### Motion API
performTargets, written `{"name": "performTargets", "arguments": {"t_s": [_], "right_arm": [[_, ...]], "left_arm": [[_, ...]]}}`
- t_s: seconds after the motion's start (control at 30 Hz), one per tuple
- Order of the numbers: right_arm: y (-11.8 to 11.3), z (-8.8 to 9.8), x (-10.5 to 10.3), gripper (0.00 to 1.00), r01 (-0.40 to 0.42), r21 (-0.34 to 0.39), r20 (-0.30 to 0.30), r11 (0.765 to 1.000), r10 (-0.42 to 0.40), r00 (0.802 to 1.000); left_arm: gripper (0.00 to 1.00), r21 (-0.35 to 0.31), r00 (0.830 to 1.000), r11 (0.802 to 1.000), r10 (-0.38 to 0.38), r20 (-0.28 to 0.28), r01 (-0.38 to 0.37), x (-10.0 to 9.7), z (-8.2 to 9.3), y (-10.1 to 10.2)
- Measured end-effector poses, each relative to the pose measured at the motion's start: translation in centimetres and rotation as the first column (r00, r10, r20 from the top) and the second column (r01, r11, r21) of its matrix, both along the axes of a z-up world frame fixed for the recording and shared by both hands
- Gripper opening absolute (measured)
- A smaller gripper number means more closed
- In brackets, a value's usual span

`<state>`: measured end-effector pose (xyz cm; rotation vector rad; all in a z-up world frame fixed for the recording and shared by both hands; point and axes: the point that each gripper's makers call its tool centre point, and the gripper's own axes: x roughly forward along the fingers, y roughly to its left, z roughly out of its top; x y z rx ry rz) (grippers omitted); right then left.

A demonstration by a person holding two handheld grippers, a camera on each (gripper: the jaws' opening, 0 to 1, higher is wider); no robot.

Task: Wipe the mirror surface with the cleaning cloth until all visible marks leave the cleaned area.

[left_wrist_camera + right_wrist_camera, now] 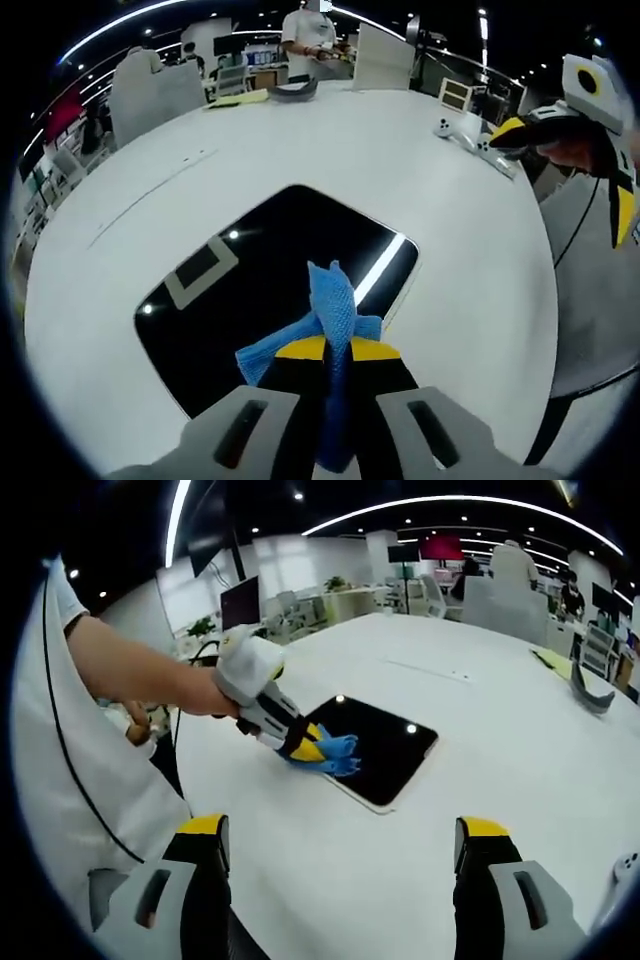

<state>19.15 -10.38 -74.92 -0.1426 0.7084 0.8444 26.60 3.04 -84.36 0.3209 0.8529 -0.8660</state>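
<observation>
A dark rectangular mirror (270,290) lies flat on the white table (330,150) and reflects ceiling lights. My left gripper (335,352) is shut on a blue cleaning cloth (325,325), whose free end rests on the mirror's near part. In the right gripper view the mirror (385,745) lies mid-table, with the left gripper (310,746) and the blue cloth (335,752) at its left edge. My right gripper (340,850) hangs open above bare table, well short of the mirror. In the left gripper view the right gripper (510,135) shows at the far right.
A white game controller (462,135) lies near the table's far right edge. A yellow sheet (237,98) and a grey curved object (292,90) sit at the far side. Chairs and people stand beyond the table. A person's arm (140,675) reaches in from the left.
</observation>
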Motion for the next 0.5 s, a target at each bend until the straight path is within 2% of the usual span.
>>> {"name": "performTargets", "arguments": {"t_s": [0.07,0.23,0.4,0.5], "right_arm": [[0.0,-0.1,0.0,0.93,0.001,0.0,-0.002,1.0,-0.001,1.0],[0.2,-0.3,-0.1,0.93,0.002,0.004,-0.007,1.0,-0.002,1.0],[0.2,-0.5,0.0,0.93,0.006,0.004,-0.01,1.0,-0.006,1.0],[0.3,-0.5,0.1,0.93,0.005,0.0,-0.01,1.0,-0.005,1.0]], "left_arm": [[0.03,0.013,1.0,1.0,0.009,-0.018,-0.008,0.2,0.0,0.5],[0.03,0.032,1.0,0.999,0.015,-0.009,-0.015,0.2,-0.1,0.9],[0.03,0.052,0.996,0.995,0.086,0.039,-0.088,0.4,0.0,1.2],[0.03,0.058,0.985,0.986,0.149,0.092,-0.155,0.7,0.0,1.6]]}}
